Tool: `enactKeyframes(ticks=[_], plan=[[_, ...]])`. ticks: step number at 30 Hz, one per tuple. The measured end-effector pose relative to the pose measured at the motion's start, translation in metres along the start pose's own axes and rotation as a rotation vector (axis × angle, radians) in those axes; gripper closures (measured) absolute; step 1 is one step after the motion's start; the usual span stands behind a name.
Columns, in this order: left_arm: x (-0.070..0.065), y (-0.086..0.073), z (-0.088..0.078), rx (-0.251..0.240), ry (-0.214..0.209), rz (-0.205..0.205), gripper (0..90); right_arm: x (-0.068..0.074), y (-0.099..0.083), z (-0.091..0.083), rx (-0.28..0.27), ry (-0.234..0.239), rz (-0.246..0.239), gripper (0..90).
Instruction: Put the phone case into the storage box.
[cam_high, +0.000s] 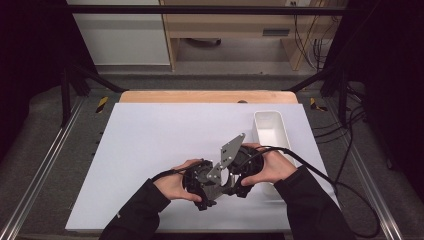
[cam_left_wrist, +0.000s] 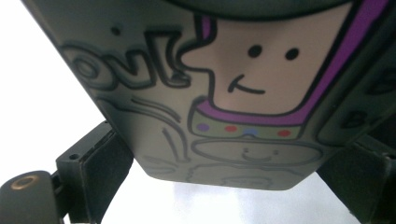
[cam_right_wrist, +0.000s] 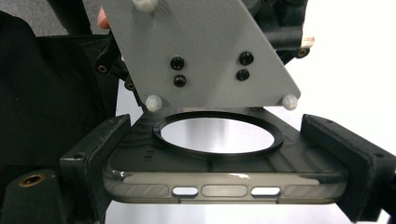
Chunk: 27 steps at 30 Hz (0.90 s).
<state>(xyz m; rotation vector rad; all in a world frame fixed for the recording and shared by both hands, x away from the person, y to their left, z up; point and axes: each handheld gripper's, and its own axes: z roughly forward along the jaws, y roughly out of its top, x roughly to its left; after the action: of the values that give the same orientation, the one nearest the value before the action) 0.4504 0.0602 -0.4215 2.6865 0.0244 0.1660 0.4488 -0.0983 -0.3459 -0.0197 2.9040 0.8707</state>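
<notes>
High view first: both hands meet low on the white table (cam_high: 150, 130), at about six o'clock. The left gripper (cam_high: 206, 192) and right gripper (cam_high: 231, 186) face each other nose to nose, and a white bin (cam_high: 270, 131) stands at two o'clock from them.

Left gripper view now: a phone case (cam_left_wrist: 233, 107) with a cartoon face and purple outline sits flat between the jaws, running from six o'clock away towards twelve. The left pad touches its edge; the right side is too dark to judge, so a firm grip cannot be told.

Right gripper view: the same case (cam_right_wrist: 224, 184), smoky and translucent with a ring in its back, lies crosswise with its long axis out towards twelve, and both jaws clamp its side edges. The other gripper's grey plate (cam_right_wrist: 201, 51) hangs over the far end. The handover looks mid-way, both hands equally near.
</notes>
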Motion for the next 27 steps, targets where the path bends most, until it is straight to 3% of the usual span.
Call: enactKeyframes(ticks=[8,14,21,27], plan=[[0.0005,-0.0002,0.0011,0.007,-0.016,0.007,11.0,0.0009,0.0004,0.0004,0.004,0.006,-0.007,11.9],[0.0004,-0.0011,0.0005,-0.005,0.007,0.000,11.4,0.0002,0.0003,0.0007,-0.002,0.000,-0.009,11.7],[0.0005,-0.0041,-0.0020,-0.025,0.019,-0.009,11.6,0.0009,0.0006,-0.0008,-0.038,-0.016,-0.015,10.7],[0.0007,-0.0062,-0.0034,-0.041,0.024,-0.017,11.6,0.0017,0.0002,-0.0040,-0.086,-0.041,-0.005,4.0]])
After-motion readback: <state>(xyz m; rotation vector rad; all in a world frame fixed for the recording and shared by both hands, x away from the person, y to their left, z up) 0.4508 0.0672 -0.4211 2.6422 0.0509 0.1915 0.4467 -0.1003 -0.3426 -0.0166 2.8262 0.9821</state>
